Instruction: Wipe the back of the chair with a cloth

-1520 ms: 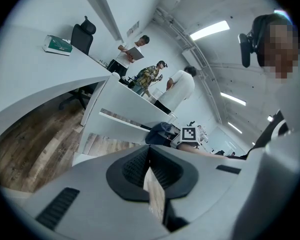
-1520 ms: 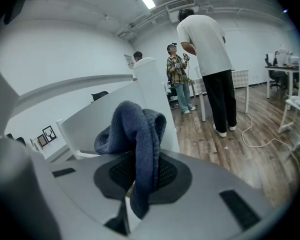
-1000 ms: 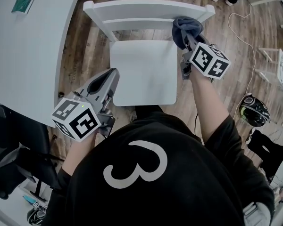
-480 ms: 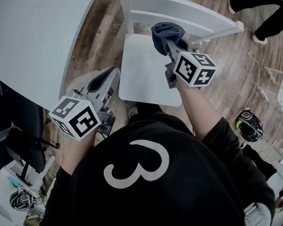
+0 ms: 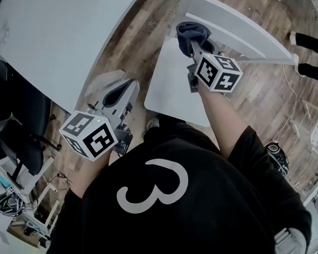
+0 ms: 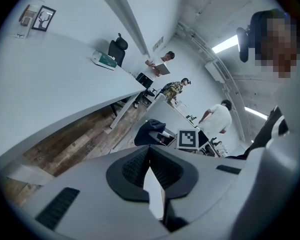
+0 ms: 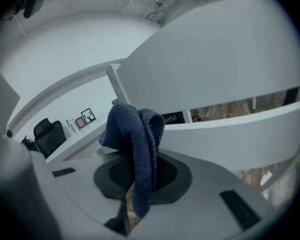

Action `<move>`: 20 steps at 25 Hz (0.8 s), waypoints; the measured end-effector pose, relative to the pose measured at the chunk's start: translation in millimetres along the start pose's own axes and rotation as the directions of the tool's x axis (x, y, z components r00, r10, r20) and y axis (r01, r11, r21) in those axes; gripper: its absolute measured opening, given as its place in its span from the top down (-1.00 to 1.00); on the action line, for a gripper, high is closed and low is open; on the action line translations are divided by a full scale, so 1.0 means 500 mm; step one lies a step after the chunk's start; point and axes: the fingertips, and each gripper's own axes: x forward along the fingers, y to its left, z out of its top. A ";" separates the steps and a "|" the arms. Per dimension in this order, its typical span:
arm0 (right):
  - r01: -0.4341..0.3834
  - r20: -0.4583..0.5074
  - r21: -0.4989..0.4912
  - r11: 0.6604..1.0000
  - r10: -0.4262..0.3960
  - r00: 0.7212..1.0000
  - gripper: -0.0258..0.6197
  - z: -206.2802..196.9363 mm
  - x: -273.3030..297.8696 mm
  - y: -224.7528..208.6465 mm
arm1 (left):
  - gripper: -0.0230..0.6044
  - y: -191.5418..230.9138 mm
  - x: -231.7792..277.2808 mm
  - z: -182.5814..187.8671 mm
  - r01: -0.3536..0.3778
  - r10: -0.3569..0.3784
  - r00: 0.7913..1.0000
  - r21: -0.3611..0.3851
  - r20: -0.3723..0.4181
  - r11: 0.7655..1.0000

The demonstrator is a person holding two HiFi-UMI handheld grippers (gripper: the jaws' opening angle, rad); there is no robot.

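A white wooden chair [image 5: 172, 83] stands on the floor in front of me, its back [image 5: 238, 28] with two horizontal slats at the far side. My right gripper [image 5: 193, 40] is shut on a dark blue cloth [image 5: 192, 33], held bunched against the left part of the chair back, above the seat. In the right gripper view the cloth [image 7: 135, 144] droops over the closed jaws, with the white slats [image 7: 230, 129] close ahead. My left gripper [image 5: 128, 84] hangs at the chair's left, away from it, shut and holding nothing.
A large white table [image 5: 58, 30] runs along the left, its edge close to the left gripper. A black office chair [image 5: 21, 136] stands at lower left. Someone's legs [image 5: 310, 52] stand on the wood floor to the right. Several people stand far off in the left gripper view.
The view has swung, so the chair now sits further right and tilted. The right gripper with the cloth has slid left along the chair back, from its right end toward its left end.
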 end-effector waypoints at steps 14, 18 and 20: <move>0.085 -0.012 0.010 0.996 -0.085 0.996 0.76 -0.016 0.081 -0.054 | 0.88 0.013 0.031 -0.035 -0.004 0.003 0.999 -0.023 -0.035 1.000; 0.107 -0.006 0.039 0.993 -0.107 0.994 0.76 -0.017 0.087 -0.055 | 0.88 0.019 0.034 -0.037 -0.004 0.003 0.999 -0.032 -0.038 0.999; 0.121 -0.005 0.047 0.991 -0.121 0.993 0.76 -0.017 0.088 -0.047 | 0.88 0.018 0.033 -0.034 0.001 -0.002 0.999 -0.033 -0.037 0.999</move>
